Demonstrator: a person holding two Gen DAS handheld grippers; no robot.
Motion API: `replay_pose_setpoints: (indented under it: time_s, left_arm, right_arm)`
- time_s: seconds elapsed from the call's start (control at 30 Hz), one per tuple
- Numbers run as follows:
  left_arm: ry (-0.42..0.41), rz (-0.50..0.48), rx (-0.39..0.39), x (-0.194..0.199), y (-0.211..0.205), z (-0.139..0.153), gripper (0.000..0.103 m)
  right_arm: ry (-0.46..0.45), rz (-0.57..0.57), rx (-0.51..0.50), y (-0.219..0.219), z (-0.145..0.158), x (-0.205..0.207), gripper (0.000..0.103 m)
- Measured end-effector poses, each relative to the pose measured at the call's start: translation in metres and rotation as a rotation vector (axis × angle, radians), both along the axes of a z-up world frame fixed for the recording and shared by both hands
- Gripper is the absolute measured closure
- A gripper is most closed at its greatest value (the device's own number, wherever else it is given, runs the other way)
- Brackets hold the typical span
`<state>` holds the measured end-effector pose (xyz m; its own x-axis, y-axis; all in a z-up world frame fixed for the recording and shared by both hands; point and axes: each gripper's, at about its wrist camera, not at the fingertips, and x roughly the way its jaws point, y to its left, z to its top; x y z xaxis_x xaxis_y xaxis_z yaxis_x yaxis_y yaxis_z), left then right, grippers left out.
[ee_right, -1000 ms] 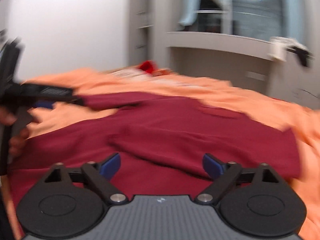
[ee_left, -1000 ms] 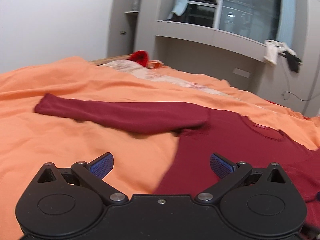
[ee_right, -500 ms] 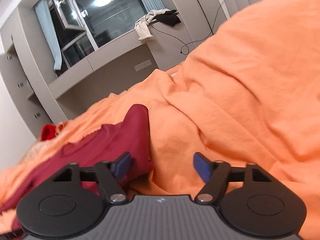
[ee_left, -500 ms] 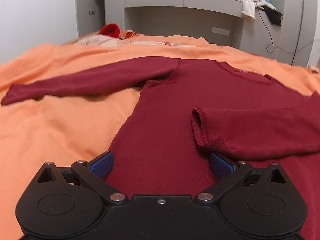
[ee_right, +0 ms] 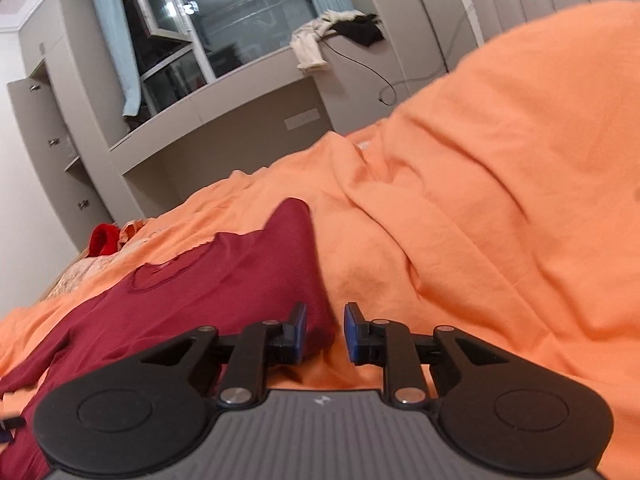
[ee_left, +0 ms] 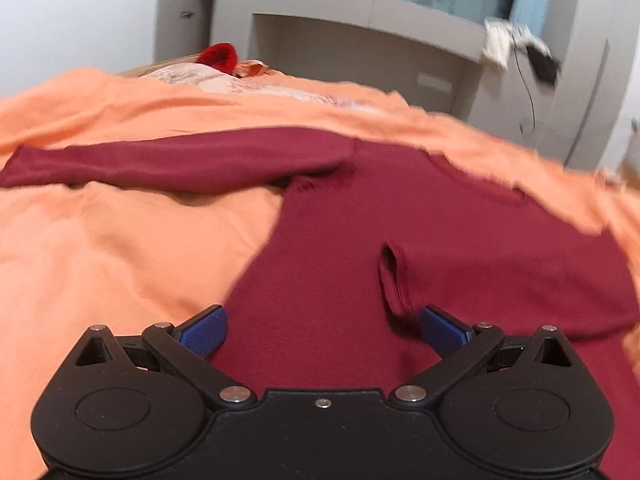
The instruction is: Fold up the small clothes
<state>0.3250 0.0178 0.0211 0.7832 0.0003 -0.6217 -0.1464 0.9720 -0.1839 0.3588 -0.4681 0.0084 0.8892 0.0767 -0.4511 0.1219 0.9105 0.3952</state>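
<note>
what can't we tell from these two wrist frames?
- Left wrist view: shirt hem hidden behind the left gripper body; the outstretched sleeve's cuff runs off the left edge.
- Right wrist view: right gripper is nearly closed at the shirt's side edge, but whether fabric is pinched can't be told.
- Left wrist view: items on the ledge are motion-blurred, unidentifiable.
- Neither view shows the other gripper.
</note>
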Motion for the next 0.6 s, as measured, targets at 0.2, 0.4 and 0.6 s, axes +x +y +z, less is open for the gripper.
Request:
replay_pose_setpoints:
  time_s: [0.2, 0.4, 0.6]
  left_arm:
    - [-0.138, 0.098, 0.027, -0.026, 0.048, 0.018, 0.001]
    - [-0.273, 0.265, 0.000, -0.067, 0.118, 0.032, 0.001]
    - [-0.336, 0.401, -0.094, -0.092, 0.173, 0.040, 0.001]
  right_arm:
    - [-0.070, 0.101, -0.002, 0.021, 0.017, -0.036, 0.035]
    - [-0.137, 0.251, -0.109, 0.061, 0.029, -0.073, 0.005]
    - [-0.237, 0.386, -0.108, 0.094, 0.035, -0.101, 0.000]
